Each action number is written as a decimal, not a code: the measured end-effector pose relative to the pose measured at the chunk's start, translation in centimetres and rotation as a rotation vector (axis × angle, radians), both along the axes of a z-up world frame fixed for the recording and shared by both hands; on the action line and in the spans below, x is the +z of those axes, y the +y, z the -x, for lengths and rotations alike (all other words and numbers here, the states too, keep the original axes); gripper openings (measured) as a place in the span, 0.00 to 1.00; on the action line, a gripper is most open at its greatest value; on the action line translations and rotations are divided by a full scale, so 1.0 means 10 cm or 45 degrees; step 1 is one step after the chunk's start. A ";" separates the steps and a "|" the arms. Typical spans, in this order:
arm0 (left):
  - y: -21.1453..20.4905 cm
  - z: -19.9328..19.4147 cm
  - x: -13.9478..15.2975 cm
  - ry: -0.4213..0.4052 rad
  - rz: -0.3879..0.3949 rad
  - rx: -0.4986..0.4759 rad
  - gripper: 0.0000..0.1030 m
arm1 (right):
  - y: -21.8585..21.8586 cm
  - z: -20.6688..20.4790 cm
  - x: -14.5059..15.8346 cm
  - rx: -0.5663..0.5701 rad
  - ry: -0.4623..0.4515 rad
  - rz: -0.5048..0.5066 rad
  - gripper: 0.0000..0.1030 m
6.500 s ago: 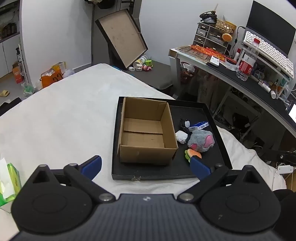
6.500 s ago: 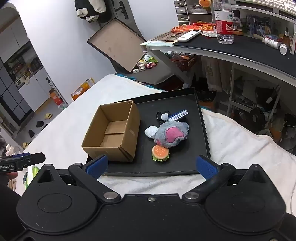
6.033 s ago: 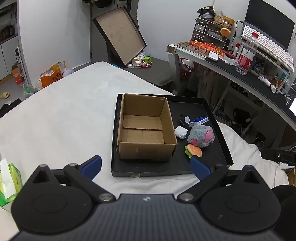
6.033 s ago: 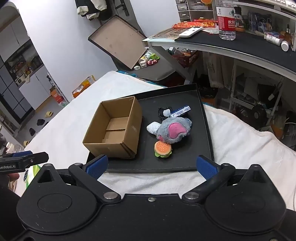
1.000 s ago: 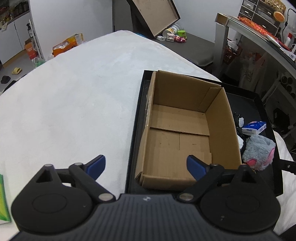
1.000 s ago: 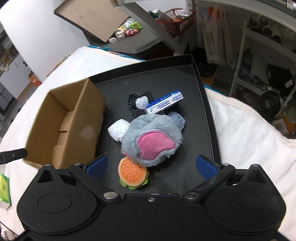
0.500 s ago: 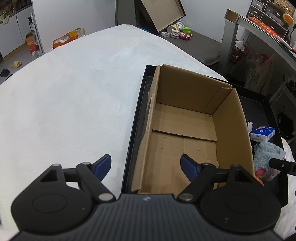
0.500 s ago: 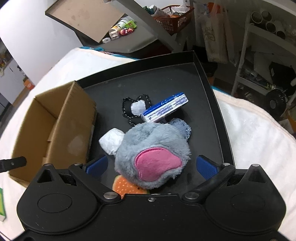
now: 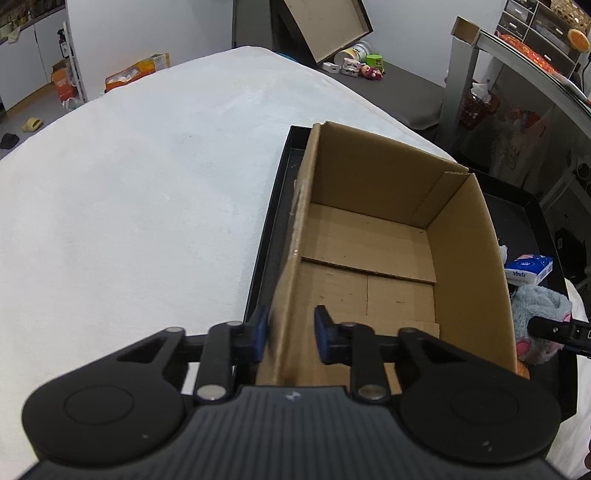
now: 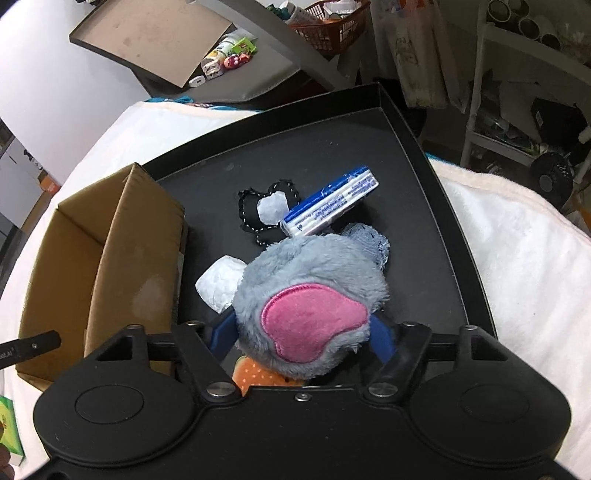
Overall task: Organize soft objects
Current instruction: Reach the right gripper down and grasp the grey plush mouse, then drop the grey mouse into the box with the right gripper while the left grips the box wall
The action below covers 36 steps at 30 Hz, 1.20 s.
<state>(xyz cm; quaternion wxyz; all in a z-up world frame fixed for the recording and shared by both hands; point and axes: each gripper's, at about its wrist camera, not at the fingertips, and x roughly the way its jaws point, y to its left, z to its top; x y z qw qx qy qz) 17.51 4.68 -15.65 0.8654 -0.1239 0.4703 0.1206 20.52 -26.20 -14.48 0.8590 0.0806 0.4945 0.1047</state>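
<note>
An open, empty cardboard box (image 9: 369,251) stands on the left of a black tray (image 10: 424,166). My left gripper (image 9: 290,334) is closed around the box's near left wall, one pad on each side. My right gripper (image 10: 303,338) is closed on a grey plush toy with a pink patch (image 10: 310,306), which also shows in the left wrist view (image 9: 539,317). An orange burger toy (image 10: 258,373) lies under the plush. A white wad (image 10: 219,282), a black fabric piece (image 10: 258,214) and a blue tissue pack (image 10: 330,206) lie beyond.
The tray rests on a white blanket (image 9: 129,203). A green tissue pack (image 10: 9,424) lies at the blanket's near left. A desk (image 9: 517,62) and shelving stand to the right, and a leaning box lid (image 9: 325,26) stands behind.
My left gripper has moved forward and closed on the box's near left wall. My right gripper has dropped onto the plush toy and closed around it.
</note>
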 end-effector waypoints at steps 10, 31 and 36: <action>-0.02 0.06 -0.01 -0.006 0.015 0.000 0.12 | -0.03 0.09 0.15 0.002 -0.033 -0.040 0.62; 0.00 0.12 -0.02 -0.039 0.041 -0.044 0.12 | 0.22 0.14 0.75 0.126 -0.214 -0.021 0.59; 0.03 0.12 -0.01 -0.031 0.063 -0.038 0.12 | 0.37 0.14 0.85 0.175 -0.229 -0.016 0.59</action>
